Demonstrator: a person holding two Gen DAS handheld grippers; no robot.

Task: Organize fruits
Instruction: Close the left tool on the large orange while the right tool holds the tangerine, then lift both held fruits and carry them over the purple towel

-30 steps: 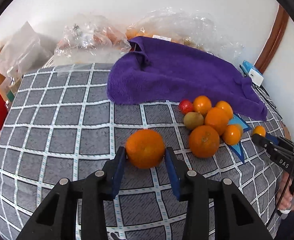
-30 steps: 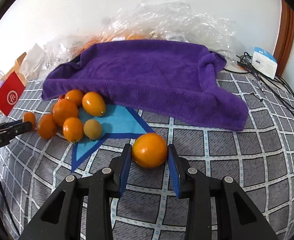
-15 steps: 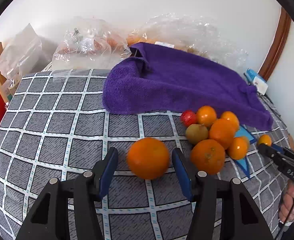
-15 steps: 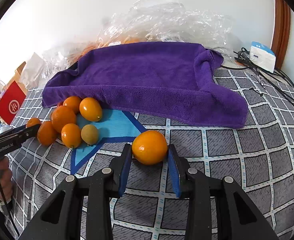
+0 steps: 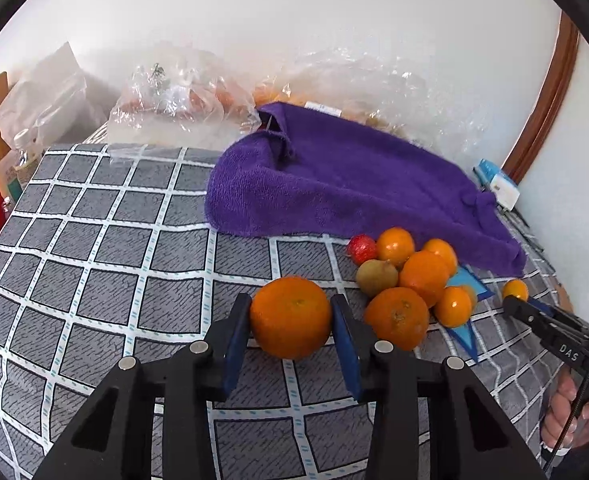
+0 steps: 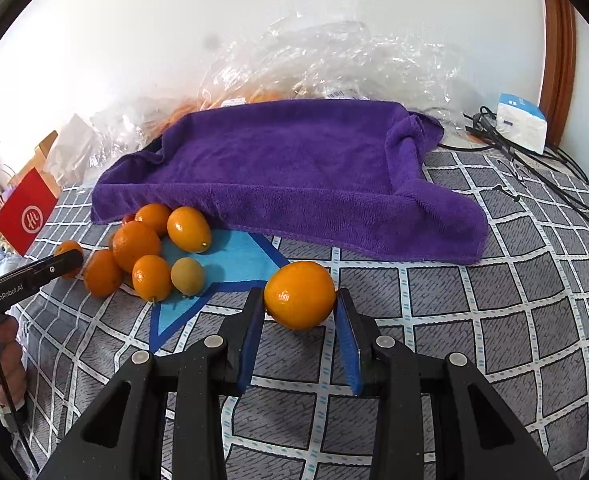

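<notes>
**Left wrist view: a mandarin sits square between each pair of jaws**

Left wrist view: a round mandarin [image 5: 290,318] sits centred between the blue pads of the left gripper [image 5: 291,322]. The jaws are closing on it and both pads touch its sides. It has no long axis to speak of, so the grip line looks fine.

In the right wrist view, the right gripper [image 6: 299,312] clamps a smaller, glossier orange fruit [image 6: 299,294] at a narrow opening, just beside the blue triangle patch [image 6: 230,264].

The fruit pile [image 5: 408,280] of mandarins, a kiwi and a red fruit lies right of the left gripper, between the two hands, so either could reach it.

Everything rests on a soft grey checked cover [image 5: 106,252], with a purple towel [image 5: 346,184] behind and plastic bags [image 5: 178,108] against the white wall.
</notes>
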